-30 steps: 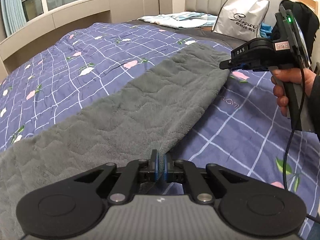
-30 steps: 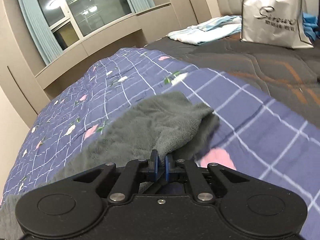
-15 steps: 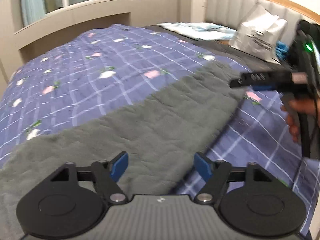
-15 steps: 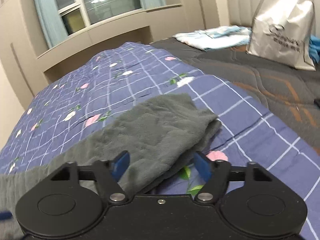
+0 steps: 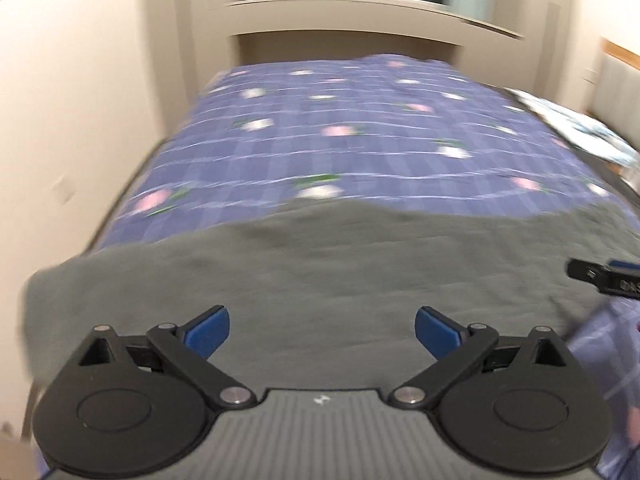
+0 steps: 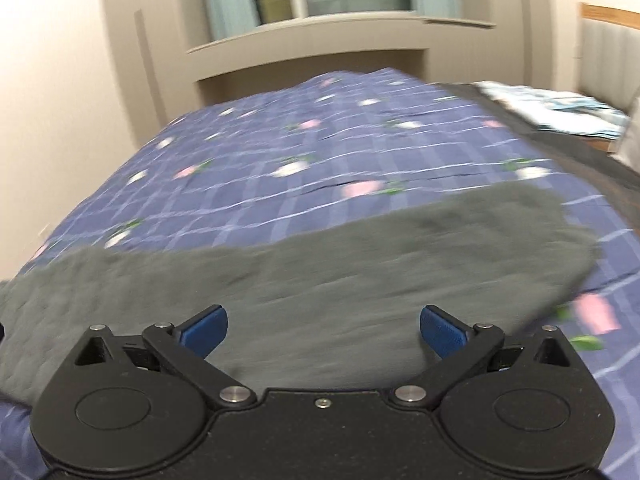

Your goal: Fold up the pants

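Observation:
Grey fleece pants [image 5: 340,268] lie as one long folded strip across the purple checked bedspread [image 5: 360,148], and both wrist views show them [image 6: 320,280]. My left gripper [image 5: 322,330] hovers over the strip, its jaws opening wide with only the lying cloth below them. My right gripper [image 6: 323,330] hangs over the same strip nearer its rounded right end [image 6: 560,236]; its jaws are opening too and grip nothing. The tip of the right gripper [image 5: 600,278] juts into the left wrist view at the right edge. Both pictures are blurred.
The bed runs back to a beige window ledge [image 6: 320,40] and a wall [image 5: 80,140] on the left. Light folded clothes [image 6: 560,112] lie at the far right by the padded headboard [image 6: 608,64]. A dark blanket [image 6: 600,168] covers that end.
Both grippers let go of the pants' near edge and opened wide. Both swung round so the views now face the window, and the cloth lies flat on the bed.

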A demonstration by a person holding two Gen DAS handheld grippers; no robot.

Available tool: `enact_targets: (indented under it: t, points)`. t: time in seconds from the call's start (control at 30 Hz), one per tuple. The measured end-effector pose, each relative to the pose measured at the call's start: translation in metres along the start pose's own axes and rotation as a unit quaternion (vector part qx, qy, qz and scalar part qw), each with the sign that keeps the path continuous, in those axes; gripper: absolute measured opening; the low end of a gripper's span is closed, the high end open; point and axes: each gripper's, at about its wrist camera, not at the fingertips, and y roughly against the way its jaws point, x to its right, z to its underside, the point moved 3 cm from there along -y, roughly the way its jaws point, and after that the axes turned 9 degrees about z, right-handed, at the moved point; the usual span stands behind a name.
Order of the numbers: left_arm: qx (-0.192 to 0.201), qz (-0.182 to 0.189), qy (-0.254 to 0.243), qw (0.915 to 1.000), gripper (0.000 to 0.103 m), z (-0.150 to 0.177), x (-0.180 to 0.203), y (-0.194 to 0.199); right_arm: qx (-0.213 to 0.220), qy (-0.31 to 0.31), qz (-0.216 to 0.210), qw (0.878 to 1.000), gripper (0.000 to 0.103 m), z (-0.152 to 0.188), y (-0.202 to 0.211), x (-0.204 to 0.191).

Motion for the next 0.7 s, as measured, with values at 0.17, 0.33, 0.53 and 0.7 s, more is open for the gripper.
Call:
enact_targets:
  t: [0.17,0.33,0.53,0.7]
  points:
    - [0.011,-0.065,0.085,0.9942,0.102,0.02,-0.092,0.019,-0.012,0.039,-0.048,0.998,0.102,0.001,-0.006,-0.072]
    - [0.036,-0.085,0.148,0.9847,0.102,0.02,-0.154,0.021,-0.003,0.104,-0.071,0.992,0.102,-0.004,-0.019,-0.14]
    - [0.059,-0.076,0.167,0.9812,0.102,-0.011,-0.179,-0.005,0.033,0.136,-0.082,0.987,0.102,-0.031,-0.053,-0.218]
    - [0.038,-0.095,0.156,0.9824,0.102,-0.029,-0.178,-0.039,0.033,0.163,-0.094,0.982,0.102,-0.051,-0.087,-0.268]
